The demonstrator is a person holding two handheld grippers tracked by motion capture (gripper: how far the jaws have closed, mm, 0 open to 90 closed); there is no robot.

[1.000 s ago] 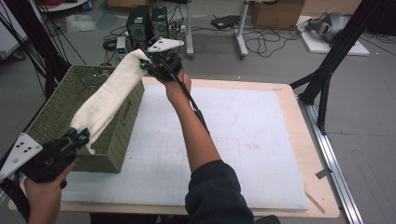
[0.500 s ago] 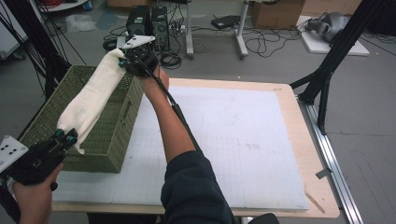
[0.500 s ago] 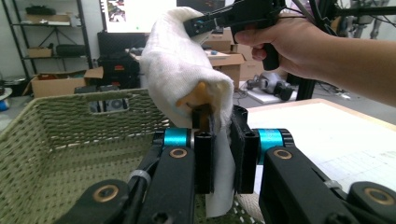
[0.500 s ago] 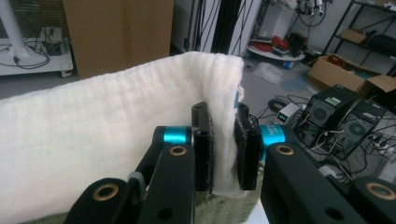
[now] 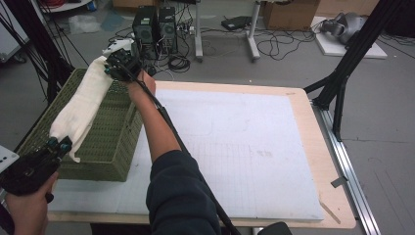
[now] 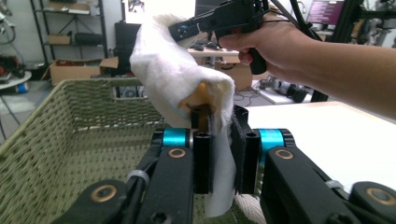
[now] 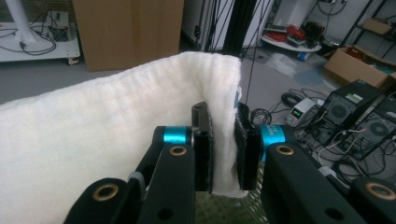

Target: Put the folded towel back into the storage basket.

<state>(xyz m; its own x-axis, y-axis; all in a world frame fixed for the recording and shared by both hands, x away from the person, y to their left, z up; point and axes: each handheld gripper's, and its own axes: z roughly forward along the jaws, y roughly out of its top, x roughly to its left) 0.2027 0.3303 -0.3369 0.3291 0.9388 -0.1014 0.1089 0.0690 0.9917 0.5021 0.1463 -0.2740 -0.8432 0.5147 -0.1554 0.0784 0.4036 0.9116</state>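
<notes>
Overhead, a white towel (image 5: pixel 80 110) stretches above a green basket (image 5: pixel 105 147), its ends clamped by the left gripper (image 5: pixel 58 145) and right gripper (image 5: pixel 113 66).

Towel (image 5: pixel 80 107) now farther left over basket (image 5: pixel 105 142).

Right arm stretched far forward, bare forearm, dark sleeve bunched at elbow, right gripper (image 5: pixel 117 62) jaws clamped tight. Left gripper (image 5: pixel 57 145) low near body, jaws pinched too, left hand (image 5: pixel 27 210) wrapped round handle.
</notes>
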